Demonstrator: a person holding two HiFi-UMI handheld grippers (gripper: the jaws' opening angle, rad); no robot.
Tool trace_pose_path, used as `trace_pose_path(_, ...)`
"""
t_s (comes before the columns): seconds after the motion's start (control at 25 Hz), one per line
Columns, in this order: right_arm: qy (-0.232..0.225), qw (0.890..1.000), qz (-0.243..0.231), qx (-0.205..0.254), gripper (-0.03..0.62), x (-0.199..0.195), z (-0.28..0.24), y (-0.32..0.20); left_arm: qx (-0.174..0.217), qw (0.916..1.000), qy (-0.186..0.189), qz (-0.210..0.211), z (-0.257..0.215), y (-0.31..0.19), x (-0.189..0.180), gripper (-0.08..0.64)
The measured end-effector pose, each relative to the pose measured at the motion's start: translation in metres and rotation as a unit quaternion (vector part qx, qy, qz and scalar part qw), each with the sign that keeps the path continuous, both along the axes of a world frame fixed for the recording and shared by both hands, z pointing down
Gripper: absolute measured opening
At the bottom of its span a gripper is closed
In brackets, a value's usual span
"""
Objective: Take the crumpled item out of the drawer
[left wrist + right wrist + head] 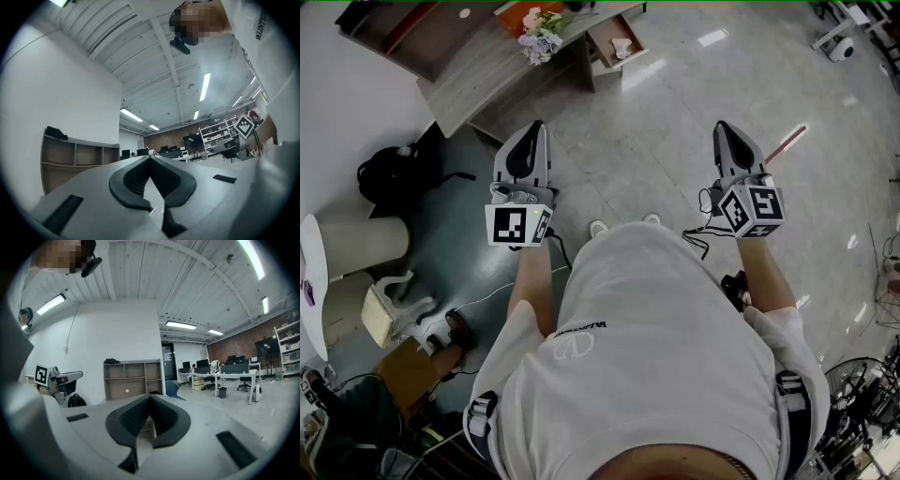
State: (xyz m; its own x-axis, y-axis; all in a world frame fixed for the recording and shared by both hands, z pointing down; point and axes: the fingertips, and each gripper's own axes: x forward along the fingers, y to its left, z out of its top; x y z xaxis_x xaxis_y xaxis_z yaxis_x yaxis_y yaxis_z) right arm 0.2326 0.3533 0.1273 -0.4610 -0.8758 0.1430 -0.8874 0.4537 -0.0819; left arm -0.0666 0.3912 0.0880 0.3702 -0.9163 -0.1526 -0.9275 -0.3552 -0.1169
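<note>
In the head view a wooden desk (487,70) stands at the top, and its drawer (609,30) is pulled open. A pale crumpled item (622,47) lies inside the drawer. My left gripper (534,126) and right gripper (722,126) are held out level over the floor, well short of the desk. The left gripper (151,157) has its jaws closed tip to tip with nothing between them. The right gripper (151,395) is likewise shut and empty. The right gripper view faces a brown shelf unit (132,378) against the white wall.
A bunch of flowers (541,36) sits on the desk beside the drawer. A black backpack (389,173) lies by the wall at left, with a white chair (394,314) and another person's shoe (457,330) below it. A red-and-white stick (787,142) lies on the floor at right.
</note>
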Motion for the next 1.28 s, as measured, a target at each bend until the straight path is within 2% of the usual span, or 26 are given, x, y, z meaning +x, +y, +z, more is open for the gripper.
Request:
trace_pose_path(0.28, -0.003, 1.000, 0.000, -0.003, 0.000, -0.004, 0.002, 0.002, -0.001, 1.0000, -0.001, 0.001, 0.000, 0.001, -0.001, 0.000)
trace_pose_path(0.56, -0.040, 0.999, 0.000, -0.004, 0.000, -0.007, -0.006, 0.005, -0.002, 1.0000, 0.005, 0.007, -0.002, 0.003, -0.004, 0.000)
trace_pose_path(0.92, -0.028, 0.999, 0.019, -0.016, 0.002, -0.024, 0.000, 0.012, -0.008, 0.9995, 0.017, 0.026, 0.008, 0.005, -0.020, 0.000)
trace_pose_path(1.28, -0.026, 0.999, 0.034, -0.026, 0.002, -0.064, 0.012, 0.021, -0.025, 0.9982, 0.026, 0.048, 0.031, 0.012, -0.055, 0.000)
